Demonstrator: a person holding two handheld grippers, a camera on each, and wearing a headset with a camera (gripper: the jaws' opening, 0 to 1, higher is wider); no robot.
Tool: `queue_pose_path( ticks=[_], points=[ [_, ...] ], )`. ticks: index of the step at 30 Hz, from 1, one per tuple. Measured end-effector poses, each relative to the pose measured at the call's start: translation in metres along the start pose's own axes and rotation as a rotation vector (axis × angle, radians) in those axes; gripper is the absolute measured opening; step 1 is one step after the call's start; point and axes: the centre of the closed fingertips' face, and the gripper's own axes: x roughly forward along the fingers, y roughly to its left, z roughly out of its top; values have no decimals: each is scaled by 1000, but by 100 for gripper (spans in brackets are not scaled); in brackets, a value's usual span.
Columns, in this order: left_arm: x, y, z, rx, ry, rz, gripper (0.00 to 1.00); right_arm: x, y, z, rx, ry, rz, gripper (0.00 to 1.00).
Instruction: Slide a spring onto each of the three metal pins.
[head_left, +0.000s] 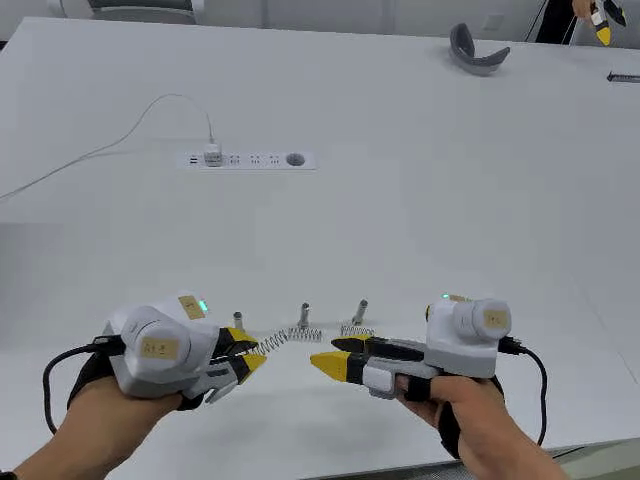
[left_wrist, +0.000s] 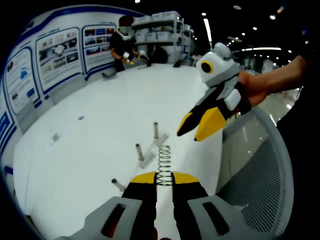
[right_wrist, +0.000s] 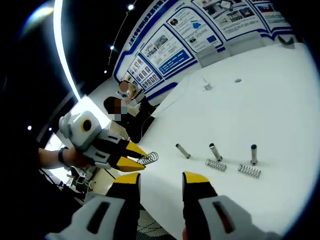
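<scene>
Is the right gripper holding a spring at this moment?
No, the right gripper is open and empty; the left gripper grips the spring.

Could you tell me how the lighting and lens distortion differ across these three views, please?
Head view: soft, even light, barely any shadow on the white table. Left gripper view: fisheye bends the table edge; the spring in the left gripper is sharp. Right gripper view: a ceiling light strip flares brightly at upper left.
</scene>
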Motion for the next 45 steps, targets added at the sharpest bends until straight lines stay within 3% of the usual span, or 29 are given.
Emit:
queue_pose_path(
  ticks=[7,19,29,38,45],
  points=[
    [4,-13,4,16,-4,-31,10,9,11,-5,17,10,39,33],
    [15,-39,1,46,6,-85,10,14,18,-16,78,11,71,29],
    [15,-43,1,65,12,-107,10,10,17,-15,124,-2,83,17],
    [17,-46,0,72,17,-118,10,10,25,-14,107,27,109,12],
    [16,-48,0,76,20,-137,10,9,27,-19,-1,113,113,12]
  ],
)
